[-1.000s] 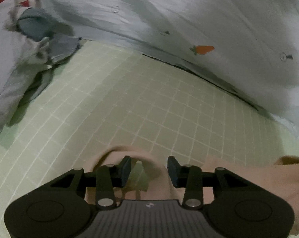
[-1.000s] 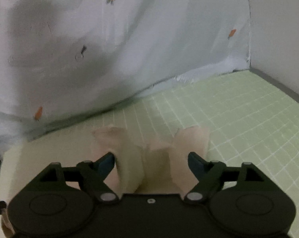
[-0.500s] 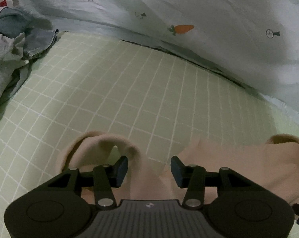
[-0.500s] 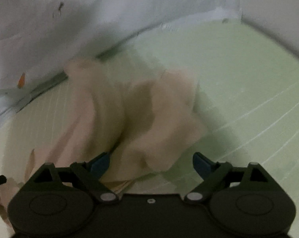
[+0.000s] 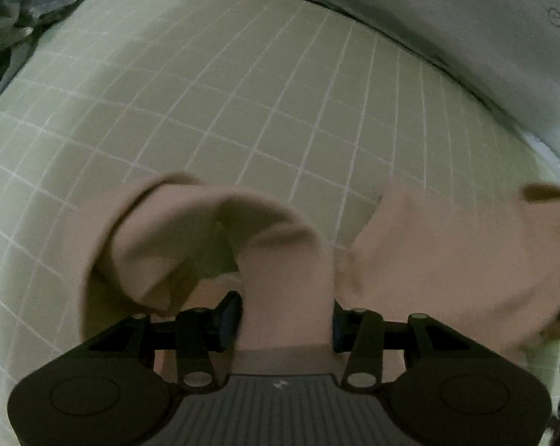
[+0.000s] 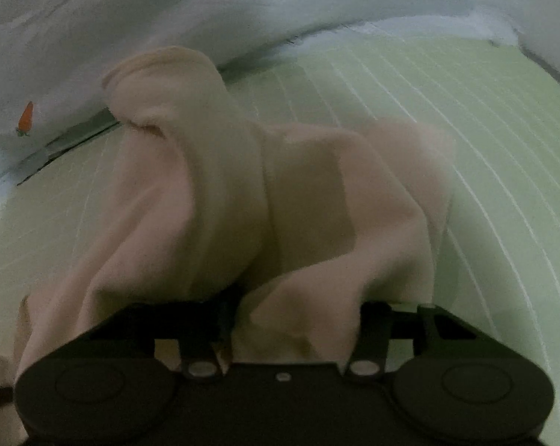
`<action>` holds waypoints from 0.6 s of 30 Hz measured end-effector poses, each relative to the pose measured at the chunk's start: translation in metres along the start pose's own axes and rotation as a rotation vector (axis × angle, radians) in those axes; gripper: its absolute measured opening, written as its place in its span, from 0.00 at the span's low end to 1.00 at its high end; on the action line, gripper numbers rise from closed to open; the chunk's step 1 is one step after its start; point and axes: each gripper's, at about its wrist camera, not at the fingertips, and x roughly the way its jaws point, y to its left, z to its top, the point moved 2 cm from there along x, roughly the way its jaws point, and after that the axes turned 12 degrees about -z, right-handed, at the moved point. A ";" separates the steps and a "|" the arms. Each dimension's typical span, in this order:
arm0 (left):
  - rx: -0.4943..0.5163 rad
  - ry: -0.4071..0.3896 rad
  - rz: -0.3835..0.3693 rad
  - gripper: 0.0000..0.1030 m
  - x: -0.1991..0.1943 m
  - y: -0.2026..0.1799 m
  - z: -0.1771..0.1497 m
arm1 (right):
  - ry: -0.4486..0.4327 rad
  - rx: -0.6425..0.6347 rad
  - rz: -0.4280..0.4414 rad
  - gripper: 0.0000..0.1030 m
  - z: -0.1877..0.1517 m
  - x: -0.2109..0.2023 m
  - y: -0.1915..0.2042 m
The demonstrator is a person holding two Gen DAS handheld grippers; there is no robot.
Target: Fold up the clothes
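- My left tongs (image 5: pixel 285 321) stand clamped on a strip of the beige garment (image 5: pixel 428 245); both pads press the cloth, which runs up and loops over to the left.
- My right tongs (image 6: pixel 298 319) are closing with a bunched fold of the same garment between them. The pads are largely buried under cloth and the view is blurred, so I cannot tell whether they grip yet.
- The garment lies partly on the green checked mattress (image 5: pixel 243 93), heaped and creased, with one rolled end standing up towards the back.
- Step in hand, as I judge it: take hold of two points on the edge so the piece can be spread flat before folding.
- To do it well, I should let the right tongs close on a single edge and not on a thick wad, then draw both hands apart evenly to clear the creases.
- A grey heap of other clothes (image 5: pixel 27 7) sits at the far left, well apart.
- A pale carrot-print sheet (image 6: pixel 94 37) borders the back; nothing stands in the way on the mattress ahead.
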 end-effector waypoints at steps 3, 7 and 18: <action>-0.023 0.012 -0.034 0.45 0.003 -0.010 -0.006 | -0.029 -0.061 0.017 0.50 0.036 0.028 0.022; -0.051 0.072 -0.174 0.43 0.015 -0.033 -0.015 | -0.087 -0.162 0.042 0.50 0.088 0.065 0.069; -0.097 -0.104 -0.204 0.57 -0.038 -0.012 -0.011 | -0.116 -0.066 0.113 0.88 0.035 -0.018 0.064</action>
